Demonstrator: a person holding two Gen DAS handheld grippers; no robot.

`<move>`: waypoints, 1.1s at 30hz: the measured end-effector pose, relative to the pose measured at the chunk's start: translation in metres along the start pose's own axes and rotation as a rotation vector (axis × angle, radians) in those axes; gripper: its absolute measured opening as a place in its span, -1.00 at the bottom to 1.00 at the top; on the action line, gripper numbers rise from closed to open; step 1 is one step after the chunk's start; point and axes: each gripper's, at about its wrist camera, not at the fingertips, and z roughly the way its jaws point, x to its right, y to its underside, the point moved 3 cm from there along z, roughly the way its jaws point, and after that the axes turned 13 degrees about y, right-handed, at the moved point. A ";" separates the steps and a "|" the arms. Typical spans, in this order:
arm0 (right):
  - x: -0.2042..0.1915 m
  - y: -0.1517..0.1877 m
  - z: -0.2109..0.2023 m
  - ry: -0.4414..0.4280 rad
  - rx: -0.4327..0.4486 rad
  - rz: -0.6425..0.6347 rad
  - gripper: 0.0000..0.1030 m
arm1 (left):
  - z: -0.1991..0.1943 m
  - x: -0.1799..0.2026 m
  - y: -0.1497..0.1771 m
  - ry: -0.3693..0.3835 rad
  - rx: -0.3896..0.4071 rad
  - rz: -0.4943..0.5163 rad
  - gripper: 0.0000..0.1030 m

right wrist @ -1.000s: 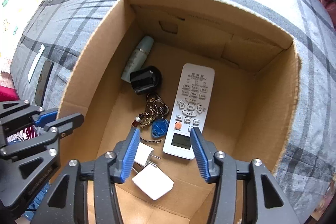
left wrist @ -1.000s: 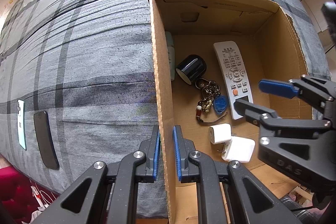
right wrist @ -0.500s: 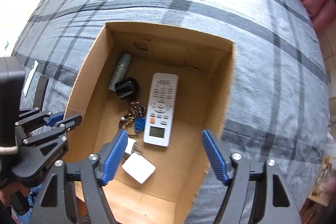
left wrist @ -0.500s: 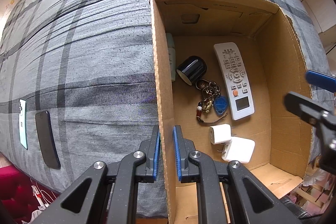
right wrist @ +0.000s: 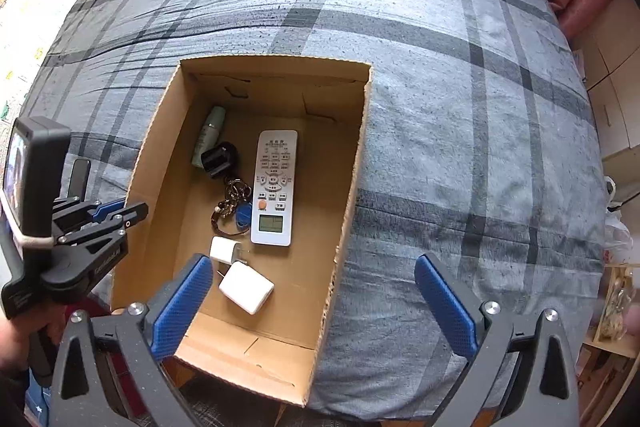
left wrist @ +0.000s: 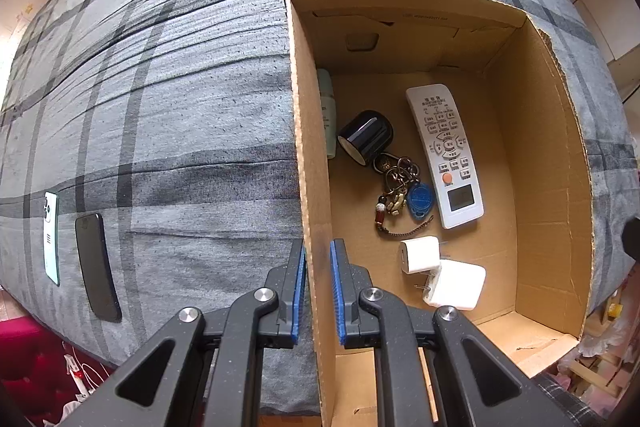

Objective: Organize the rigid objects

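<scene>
A grey plaid bedcover (right wrist: 440,107) fills most of both views. On it stands an open cardboard box (right wrist: 344,211), its near end cut off behind the tools.

The left gripper (left wrist: 318,291) points down and pinches the box's left wall (left wrist: 310,155), one blue pad on each side of the cardboard. A hand (right wrist: 16,343) holding it shows only at the left edge of the right wrist view. The right gripper (right wrist: 312,303) hangs above the box's near right corner with nothing between its fingers; its jaws have just been opening and now stand very wide.

Inside the box, a white remote control (right wrist: 274,187) lies along the middle. Its printed buttons are too small to read. To its left lie a pale green bottle (right wrist: 209,135), half hidden by the wall in the left wrist view, and a black cap-like cylinder (right wrist: 219,159). Nearer lie a bunch of keys (right wrist: 234,205) with a blue tag (left wrist: 420,201), then two white chargers (right wrist: 244,285) touching each other.

Left of the box, on the cover, lie a black phone (left wrist: 98,267) and a white one (left wrist: 51,239), its markings unreadable. Faint print on the far box wall cannot be made out.
</scene>
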 end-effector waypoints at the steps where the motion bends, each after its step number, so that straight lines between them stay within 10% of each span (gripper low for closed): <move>1: 0.000 0.001 -0.002 -0.001 0.005 -0.002 1.00 | 0.000 0.000 0.000 -0.002 0.002 0.001 -0.75; 10: 0.006 0.006 -0.023 0.002 0.042 0.014 1.00 | -0.012 0.005 0.004 -0.020 0.014 -0.003 -0.56; 14: 0.012 0.007 -0.033 0.001 0.054 0.026 1.00 | -0.030 0.010 0.005 -0.029 0.046 -0.003 0.72; 18: 0.017 0.007 -0.047 -0.003 0.075 0.031 1.00 | -0.054 0.020 0.005 -0.018 0.071 0.004 1.00; 33: 0.041 0.007 -0.107 -0.002 0.103 0.037 1.00 | -0.144 0.071 0.015 -0.005 0.129 0.058 1.00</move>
